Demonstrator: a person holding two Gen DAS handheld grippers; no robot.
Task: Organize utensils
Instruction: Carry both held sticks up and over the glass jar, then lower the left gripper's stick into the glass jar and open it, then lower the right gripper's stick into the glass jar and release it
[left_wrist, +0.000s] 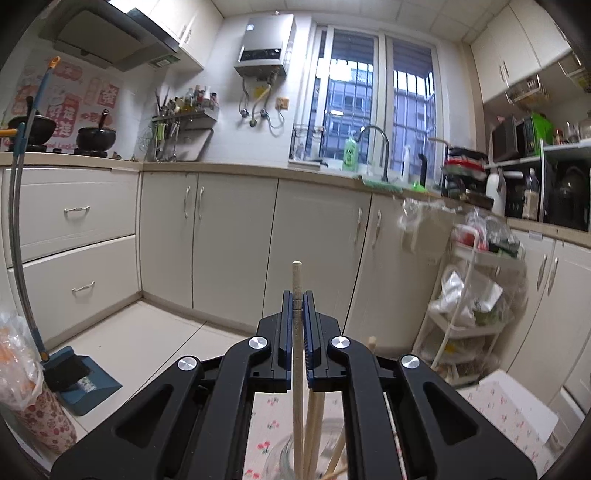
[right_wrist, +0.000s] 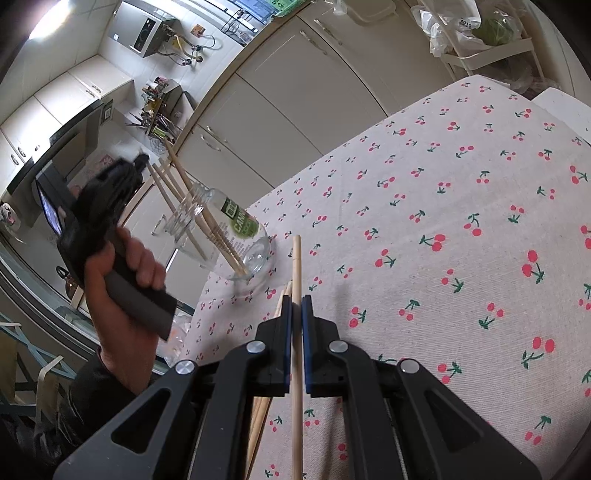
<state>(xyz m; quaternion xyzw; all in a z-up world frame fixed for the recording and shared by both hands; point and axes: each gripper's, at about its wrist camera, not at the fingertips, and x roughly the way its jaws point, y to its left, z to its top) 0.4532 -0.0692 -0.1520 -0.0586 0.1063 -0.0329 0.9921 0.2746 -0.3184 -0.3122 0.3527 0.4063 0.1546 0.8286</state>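
A small kitchen with cream cabinets and a barred window lies behind a worktop (right_wrist: 461, 206) under a cherry-print cloth. Towards the cloth's left edge stands a clear glass jar (right_wrist: 236, 236), green-labelled, already bristling with several wooden chopsticks that lean out towards ten o'clock.

The left hand-held gripper (left_wrist: 297, 295) is nipped tight on one upright chopstick (left_wrist: 297, 280), whose top pokes out at twelve o'clock above the blue pads while its lower length runs down into the jar's mouth (left_wrist: 314, 454) at six o'clock, among the sticks already there. In the right wrist view the person's left hand (right_wrist: 122, 273) grips that tool's handle at nine o'clock, just left of the jar.

The right hand-held gripper (right_wrist: 296, 299) is likewise closed narrow on a second chopstick (right_wrist: 296, 258) — its tip points towards the jar's base at eleven o'clock. A few loose chopsticks (right_wrist: 282, 295) lie on the cloth just left of the jaws.

The step in hand looks like dropping the left chopstick into the jar. Next it calls for parting the left jaws so the stick slides in, lifting clear without knocking the leaning sticks — then the right stick wants tipping upright over the mouth.
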